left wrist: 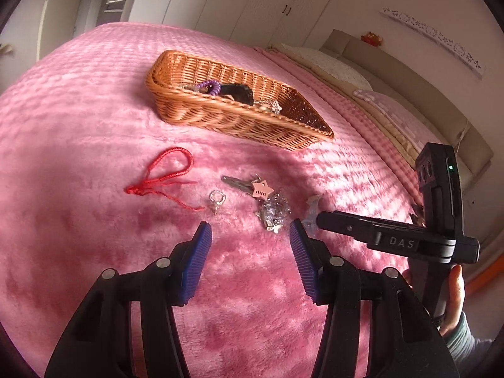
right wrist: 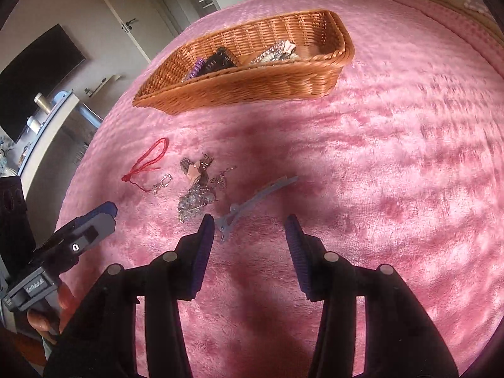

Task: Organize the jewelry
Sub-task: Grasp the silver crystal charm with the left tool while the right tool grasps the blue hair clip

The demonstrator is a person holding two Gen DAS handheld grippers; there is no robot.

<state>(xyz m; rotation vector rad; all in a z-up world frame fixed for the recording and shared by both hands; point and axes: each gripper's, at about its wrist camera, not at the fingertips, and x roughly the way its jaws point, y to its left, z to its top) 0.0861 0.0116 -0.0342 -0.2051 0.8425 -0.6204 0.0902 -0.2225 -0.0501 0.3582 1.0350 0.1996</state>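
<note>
The wicker basket (left wrist: 239,116) at twelve o'clock on the bed (left wrist: 78,100) already holds several pieces. Red cord (left wrist: 163,173), star clip (left wrist: 249,186), crystal cluster (left wrist: 274,211) and blue clip (right wrist: 255,201) remain outside. Both grippers' jaws stand spread, empty: left gripper (left wrist: 250,236), right gripper (right wrist: 250,230).

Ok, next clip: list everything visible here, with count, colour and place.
woven wicker basket: one, orange-brown, on the blanket, far side; holds a purple coil band, a black item and sparkly pieces
fluffy pink blanket: one, covers the bed
red cord loop: one, on the blanket, left of the loose pile
small silver ring charm: one, right of the cord
hair clip with pink star: one, metal, middle of the pile
clear sparkly cluster: one, silver
pale blue hair clip: one, just ahead of the right tool
left tool: open, empty
right tool: open, empty
</note>
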